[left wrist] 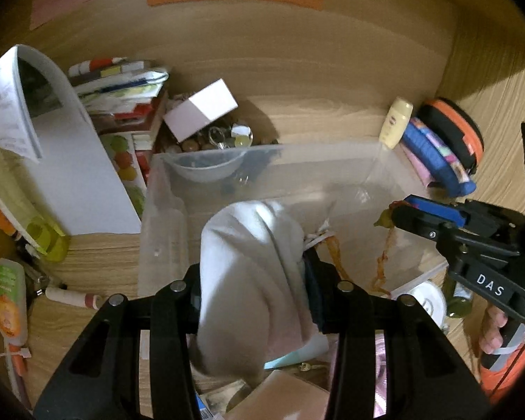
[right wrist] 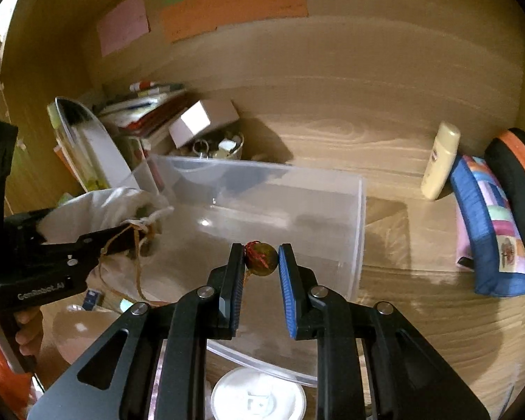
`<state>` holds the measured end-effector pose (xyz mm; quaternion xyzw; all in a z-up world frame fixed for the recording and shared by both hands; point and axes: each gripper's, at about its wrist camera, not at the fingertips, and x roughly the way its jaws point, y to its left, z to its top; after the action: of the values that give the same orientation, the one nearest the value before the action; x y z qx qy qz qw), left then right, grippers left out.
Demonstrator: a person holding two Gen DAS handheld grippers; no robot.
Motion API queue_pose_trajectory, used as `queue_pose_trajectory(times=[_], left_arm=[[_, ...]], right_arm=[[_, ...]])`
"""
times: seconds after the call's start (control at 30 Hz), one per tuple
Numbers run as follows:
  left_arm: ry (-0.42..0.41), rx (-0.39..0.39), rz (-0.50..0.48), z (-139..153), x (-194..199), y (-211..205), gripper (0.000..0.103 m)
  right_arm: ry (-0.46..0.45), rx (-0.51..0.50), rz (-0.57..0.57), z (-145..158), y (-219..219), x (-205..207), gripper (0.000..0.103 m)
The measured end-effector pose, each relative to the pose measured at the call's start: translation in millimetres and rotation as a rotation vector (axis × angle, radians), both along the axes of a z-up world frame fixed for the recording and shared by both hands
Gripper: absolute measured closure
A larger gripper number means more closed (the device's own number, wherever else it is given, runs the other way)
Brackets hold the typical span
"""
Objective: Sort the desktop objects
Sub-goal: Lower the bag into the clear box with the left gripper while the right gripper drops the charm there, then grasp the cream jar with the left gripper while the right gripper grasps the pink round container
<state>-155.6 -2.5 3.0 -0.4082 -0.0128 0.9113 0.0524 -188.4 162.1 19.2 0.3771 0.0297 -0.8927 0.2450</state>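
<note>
You are at the point of loading the clear bin [right wrist: 262, 203]: your left gripper [left wrist: 255, 301] clamps a white cloth pouch [left wrist: 248, 280] over the bin's near side, and your right gripper [right wrist: 261, 260] pinches a small round bead [right wrist: 261, 258] on a cord above the bin. The cord seems to run back to the pouch, though blur hides it. Next, lower both together into the bin before letting go.

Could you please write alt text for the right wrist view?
The right gripper pinches a small round bead with red thread above a clear plastic bin on a wooden desk. At left, the left gripper holds a white cloth pouch.
</note>
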Motion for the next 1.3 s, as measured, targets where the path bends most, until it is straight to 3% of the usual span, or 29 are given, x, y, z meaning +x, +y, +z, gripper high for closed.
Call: queue_pose_trajectory(times=[0.17, 0.27, 0.43, 0.57, 0.73, 0.8, 1.0, 1.17, 1.3], left_arm=[[-0.033, -0.014, -0.007, -5, -3, 3, 0.058], [-0.056, -0.011, -0.007, -8, -6, 4, 0.044], [-0.041, -0.043, 0.002, -7, -2, 8, 0.031], [-0.013, -0.059, 0.002, 2, 5, 9, 0.025], [0.03, -0.05, 0.025, 18, 18, 2, 0.016], [0.047, -0.039, 0.037, 24, 24, -2, 0.01], [0.095, -0.053, 0.054, 40, 51, -13, 0.008], [0.1, -0.012, 0.102, 39, 72, -31, 0.008], [0.077, 0.014, 0.119, 36, 89, -44, 0.008]], right_arm=[[-0.014, 0.025, 0.008, -5, -4, -1, 0.085], [-0.004, 0.046, 0.006, -7, -8, -1, 0.085], [0.014, 0.069, 0.012, -6, -10, 1, 0.085], [0.026, 0.081, 0.012, -6, -10, 3, 0.065], [0.089, 0.087, 0.005, 8, -10, 15, 0.06], [0.126, 0.09, -0.006, 16, -9, 22, 0.046], [0.239, 0.098, -0.028, 40, -5, 50, 0.017], [0.267, 0.069, -0.054, 47, 5, 70, 0.002], [0.266, 0.074, -0.072, 44, 11, 87, 0.001]])
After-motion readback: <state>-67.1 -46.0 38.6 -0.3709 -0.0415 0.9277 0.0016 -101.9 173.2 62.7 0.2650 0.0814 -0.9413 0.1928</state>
